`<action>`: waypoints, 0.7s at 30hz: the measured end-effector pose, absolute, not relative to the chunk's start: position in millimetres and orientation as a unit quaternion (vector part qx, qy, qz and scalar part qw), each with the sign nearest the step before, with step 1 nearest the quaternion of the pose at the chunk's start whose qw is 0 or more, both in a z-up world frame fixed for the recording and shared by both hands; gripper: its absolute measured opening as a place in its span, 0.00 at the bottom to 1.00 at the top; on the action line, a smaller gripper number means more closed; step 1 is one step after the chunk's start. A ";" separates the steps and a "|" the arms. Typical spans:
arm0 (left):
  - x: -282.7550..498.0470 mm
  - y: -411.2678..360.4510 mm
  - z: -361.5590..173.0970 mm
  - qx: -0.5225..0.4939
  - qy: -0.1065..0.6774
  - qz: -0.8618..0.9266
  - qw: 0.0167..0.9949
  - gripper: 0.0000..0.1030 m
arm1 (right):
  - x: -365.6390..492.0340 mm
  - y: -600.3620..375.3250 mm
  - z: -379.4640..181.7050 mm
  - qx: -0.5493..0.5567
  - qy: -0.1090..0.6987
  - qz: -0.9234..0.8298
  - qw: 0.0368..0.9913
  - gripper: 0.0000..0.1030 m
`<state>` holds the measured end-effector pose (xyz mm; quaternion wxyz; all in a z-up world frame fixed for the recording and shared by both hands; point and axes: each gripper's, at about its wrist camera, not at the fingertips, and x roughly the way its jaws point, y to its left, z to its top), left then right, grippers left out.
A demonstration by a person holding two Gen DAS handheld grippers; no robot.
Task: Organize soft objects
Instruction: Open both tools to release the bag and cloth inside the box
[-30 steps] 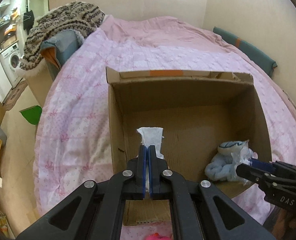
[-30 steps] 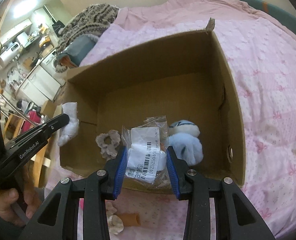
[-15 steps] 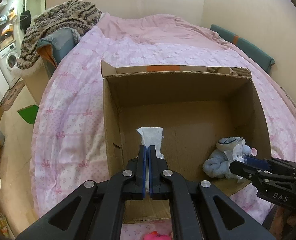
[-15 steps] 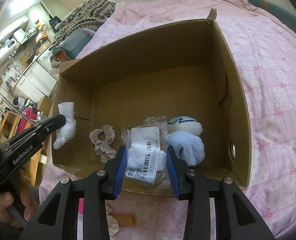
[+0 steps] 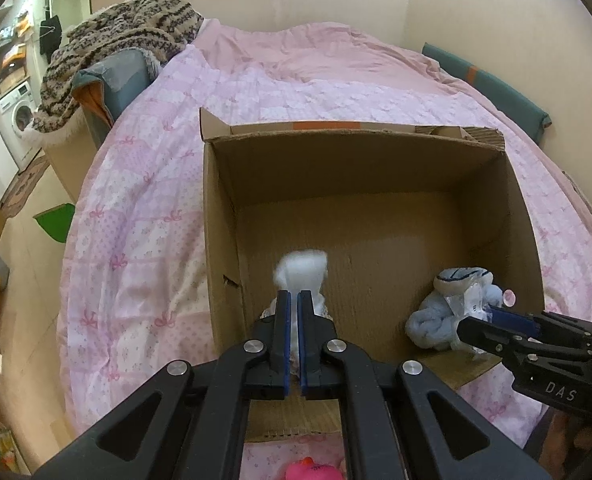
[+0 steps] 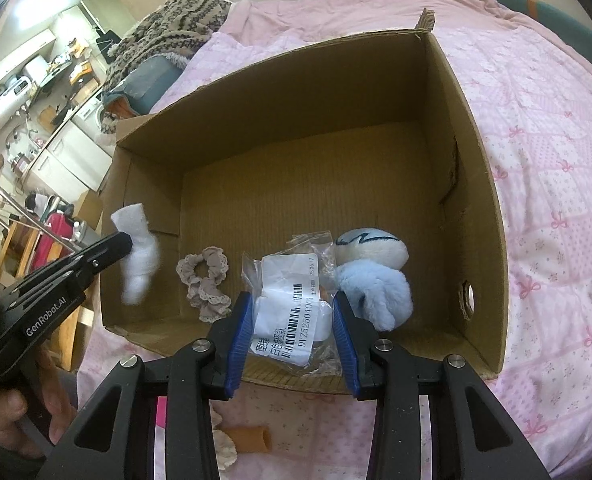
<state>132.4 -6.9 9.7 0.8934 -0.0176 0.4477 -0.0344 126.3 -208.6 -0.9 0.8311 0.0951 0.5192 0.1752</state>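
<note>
An open cardboard box (image 5: 520,216) (image 6: 472,184) sits on a pink bed. My left gripper (image 5: 294,300) is shut on a white sock (image 5: 302,270), held over the box's left side; the sock (image 6: 137,256) looks blurred in the right wrist view. My right gripper (image 6: 293,312) is shut on a clear plastic packet with a barcode label (image 6: 291,312) above the box's near edge. A blue plush toy (image 6: 372,276) (image 5: 448,308) and a beige scrunchie (image 6: 205,280) lie on the box floor.
The pink quilt (image 5: 143,216) surrounds the box. A knitted blanket (image 5: 119,48) is piled at the bed's far left. A pink toy (image 5: 310,470), a tan tube (image 6: 249,436) and a white frilly item (image 6: 221,448) lie in front of the box.
The left gripper has loosened a little and the white sock is sliding down, blurred. The right gripper with the packet has shifted slightly forward over the box.
</note>
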 end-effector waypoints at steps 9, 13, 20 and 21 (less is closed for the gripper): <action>131.4 -6.9 12.0 -0.010 0.450 -0.022 0.893 0.41 | 127.1 -209.2 0.3 0.099 0.516 0.179 0.832 0.40; 127.3 -6.1 21.2 -0.015 0.431 -0.021 0.902 0.62 | 124.4 -212.8 4.3 0.107 0.507 0.188 0.834 0.40; 121.1 -7.7 32.5 -0.008 0.408 -0.021 0.913 0.63 | 120.9 -216.0 11.2 0.124 0.490 0.196 0.840 0.56; 120.3 -7.4 33.4 -0.007 0.406 -0.018 0.914 0.63 | 120.3 -217.6 13.0 0.129 0.485 0.197 0.842 0.61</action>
